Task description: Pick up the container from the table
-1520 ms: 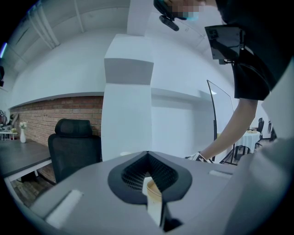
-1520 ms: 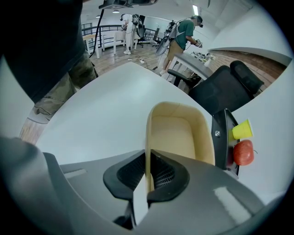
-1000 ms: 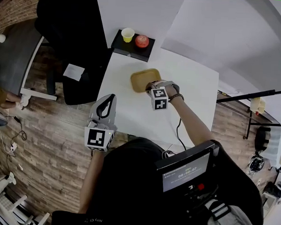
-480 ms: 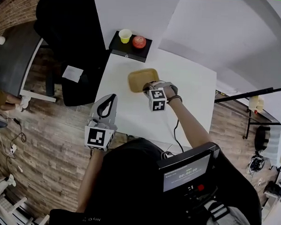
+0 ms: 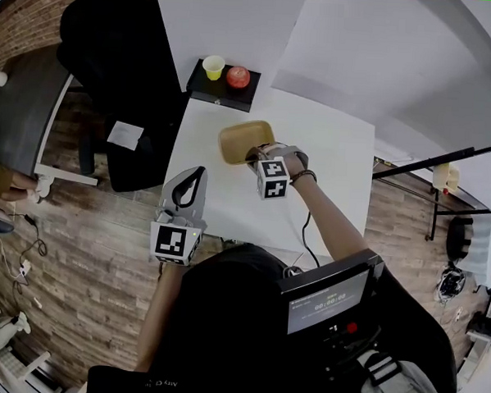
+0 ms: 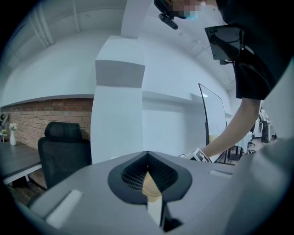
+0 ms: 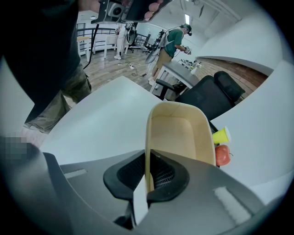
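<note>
Fingers [image 7: 167, 176] of your right gripper [image 7: 148, 158] are pressed onto one thin side wall of the container [image 7: 181, 131]. The wall stands edge-on in the slot between the pads. From that pinch the tan tub runs straight away from you, its long axis pointing to the upper right of the right gripper view, so its open body hangs to the right of the grip, not centred under it. I judge that any lift will want to twist the tub about that wall, so keep the squeeze firm and the wrist steady.

From the head view, the container [image 5: 242, 140] sits in the upper middle of the frame over the white table [image 5: 330, 155], just up and left of the right gripper [image 5: 253, 157]. Your left gripper [image 5: 195, 171] has its jaws together on nothing. It hangs well apart at the lower left, by the table's near edge, so the right hand alone carries this.

Beyond the tub, a yellow cup [image 7: 222, 136] and a red apple [image 7: 222, 155] stand on a black tray [image 5: 222, 90], near but not touching it.

Your hand and the marker cube cover the pinch from above. No view shows the tub's underside, so you cannot tell whether its far end rests on the table. How deep the wall sits in the pads is also unclear.
</note>
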A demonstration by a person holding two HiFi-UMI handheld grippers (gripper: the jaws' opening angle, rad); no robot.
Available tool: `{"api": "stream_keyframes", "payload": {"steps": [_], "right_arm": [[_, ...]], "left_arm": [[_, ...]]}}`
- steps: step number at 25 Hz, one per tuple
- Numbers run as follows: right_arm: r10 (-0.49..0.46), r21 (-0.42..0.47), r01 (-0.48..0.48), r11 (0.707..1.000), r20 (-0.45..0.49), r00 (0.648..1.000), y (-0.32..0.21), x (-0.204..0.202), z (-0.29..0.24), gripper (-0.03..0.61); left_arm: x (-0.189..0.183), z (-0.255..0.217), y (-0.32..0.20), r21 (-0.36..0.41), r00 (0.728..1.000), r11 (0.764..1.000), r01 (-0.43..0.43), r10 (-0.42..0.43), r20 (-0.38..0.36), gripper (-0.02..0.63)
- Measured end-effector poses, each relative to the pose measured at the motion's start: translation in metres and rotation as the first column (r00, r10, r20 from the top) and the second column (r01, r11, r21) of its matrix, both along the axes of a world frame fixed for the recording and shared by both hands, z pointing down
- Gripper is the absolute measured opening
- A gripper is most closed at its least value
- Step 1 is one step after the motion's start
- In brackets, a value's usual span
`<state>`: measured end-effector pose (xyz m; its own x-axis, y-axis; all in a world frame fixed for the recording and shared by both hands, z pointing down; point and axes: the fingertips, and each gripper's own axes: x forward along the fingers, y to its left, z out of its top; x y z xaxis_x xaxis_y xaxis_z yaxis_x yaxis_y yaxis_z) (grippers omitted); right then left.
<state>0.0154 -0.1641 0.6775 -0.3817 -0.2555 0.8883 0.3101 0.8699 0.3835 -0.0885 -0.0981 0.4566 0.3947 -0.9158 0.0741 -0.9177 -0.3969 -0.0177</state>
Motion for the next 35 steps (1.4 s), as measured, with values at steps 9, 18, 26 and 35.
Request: {"api": "stream_keyframes", "payload": {"steps": [9,18,26,35], "right_arm": [[0.012,0.029,-0.012,1.0,0.031,0.999,-0.001,0.0,-0.017,0.026],[0.014,0.071,-0.019,0.997,0.067,0.998,-0.005,-0.009,-0.036,0.026],[0.006,0.085,-0.014,0.996,0.101,0.995,0.0,-0.02,-0.054,0.026],[0.014,0.122,-0.031,0.992,0.137,0.99,-0.004,-0.025,-0.077,0.026]], "left_arm": [[0.008,-0.001,-0.001,0.004,1.0,1.0,-0.02,0.02,-0.002,-0.003],[0.008,-0.003,-0.001,0.006,1.0,1.0,-0.029,0.029,0.001,-0.003],[0.005,-0.004,0.0,0.005,1.0,1.0,-0.022,0.022,0.001,-0.003],[0.009,-0.007,-0.001,0.013,0.999,0.999,-0.039,0.039,-0.005,-0.003]]}}
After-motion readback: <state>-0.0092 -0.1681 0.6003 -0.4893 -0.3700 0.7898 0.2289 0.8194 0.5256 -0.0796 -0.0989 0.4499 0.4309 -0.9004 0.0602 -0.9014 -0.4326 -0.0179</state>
